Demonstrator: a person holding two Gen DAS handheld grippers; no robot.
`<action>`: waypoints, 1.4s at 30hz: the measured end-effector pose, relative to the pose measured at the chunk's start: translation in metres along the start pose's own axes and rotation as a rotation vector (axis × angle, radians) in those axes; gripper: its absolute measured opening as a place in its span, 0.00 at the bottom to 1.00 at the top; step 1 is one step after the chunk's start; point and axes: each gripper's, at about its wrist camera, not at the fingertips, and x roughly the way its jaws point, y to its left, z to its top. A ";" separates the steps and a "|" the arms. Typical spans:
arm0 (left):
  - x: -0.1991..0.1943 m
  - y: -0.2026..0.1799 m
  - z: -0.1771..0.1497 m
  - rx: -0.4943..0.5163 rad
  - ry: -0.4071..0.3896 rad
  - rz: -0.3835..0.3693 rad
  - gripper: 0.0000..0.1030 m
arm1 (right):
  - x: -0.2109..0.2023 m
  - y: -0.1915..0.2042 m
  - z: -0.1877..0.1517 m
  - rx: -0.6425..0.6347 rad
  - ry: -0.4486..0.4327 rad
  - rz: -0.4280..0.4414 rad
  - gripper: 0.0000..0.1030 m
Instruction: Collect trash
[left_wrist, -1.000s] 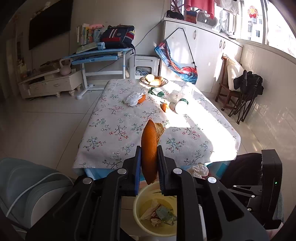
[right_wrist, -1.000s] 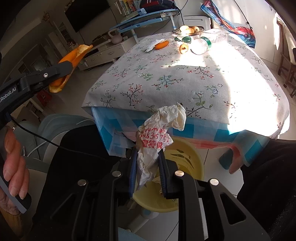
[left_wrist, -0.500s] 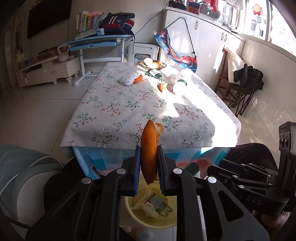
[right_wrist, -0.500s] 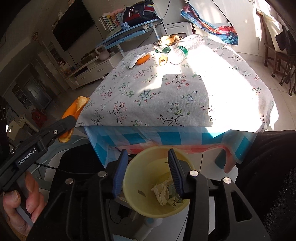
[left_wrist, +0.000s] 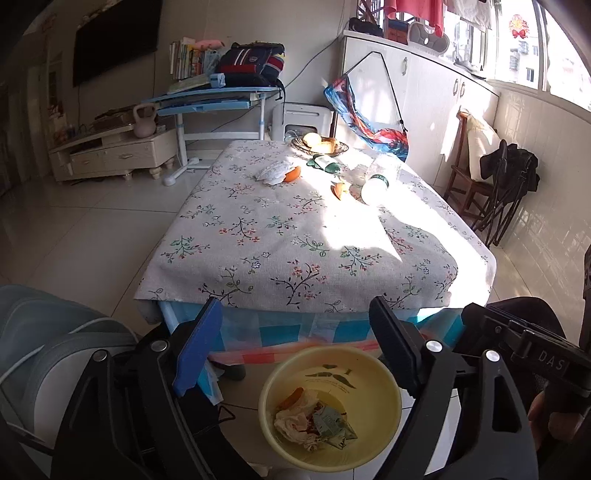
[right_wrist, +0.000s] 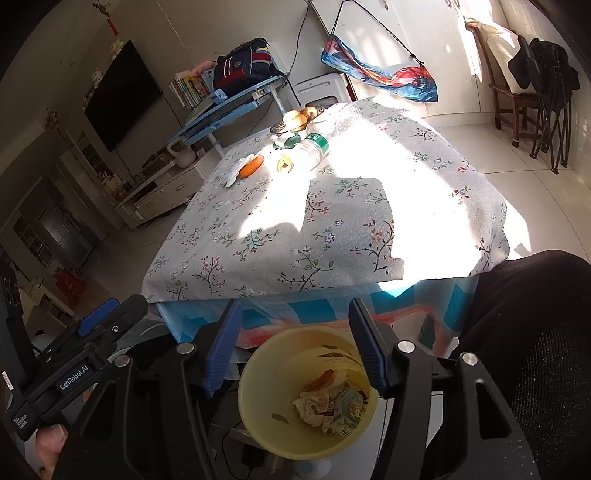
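Both drops are done: left gripper (left_wrist: 291, 343) and right gripper (right_wrist: 291, 345) have just sprung apart, empty, above the yellow bin (left_wrist: 388, 435) at bottom centre, orange peel (left_wrist: 291, 396) and crumpled paper (right_wrist: 312, 404) inside. Next, I reckon, reach for the peel pieces (left_wrist: 340, 190) and plastic bottle (left_wrist: 380, 181) on the table (left_wrist: 280, 243), upper centre.

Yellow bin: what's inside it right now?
The yellow bin holds crumpled white paper, a greenish printed wrapper and an orange peel. Anything beneath that pile is hidden.

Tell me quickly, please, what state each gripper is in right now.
Left gripper: open, jaws just opened, nothing between them; it hangs over the yellow bin.
Right gripper: open, jaws just widened, empty.
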 end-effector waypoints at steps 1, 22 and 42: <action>-0.003 0.005 0.002 -0.015 -0.014 0.008 0.78 | 0.000 0.000 0.000 0.001 -0.003 -0.009 0.59; 0.011 0.092 -0.027 -0.270 -0.012 0.052 0.87 | 0.041 0.035 -0.011 -0.172 0.086 -0.196 0.66; 0.021 0.097 -0.030 -0.303 0.010 0.054 0.88 | 0.039 0.038 -0.010 -0.181 0.065 -0.218 0.67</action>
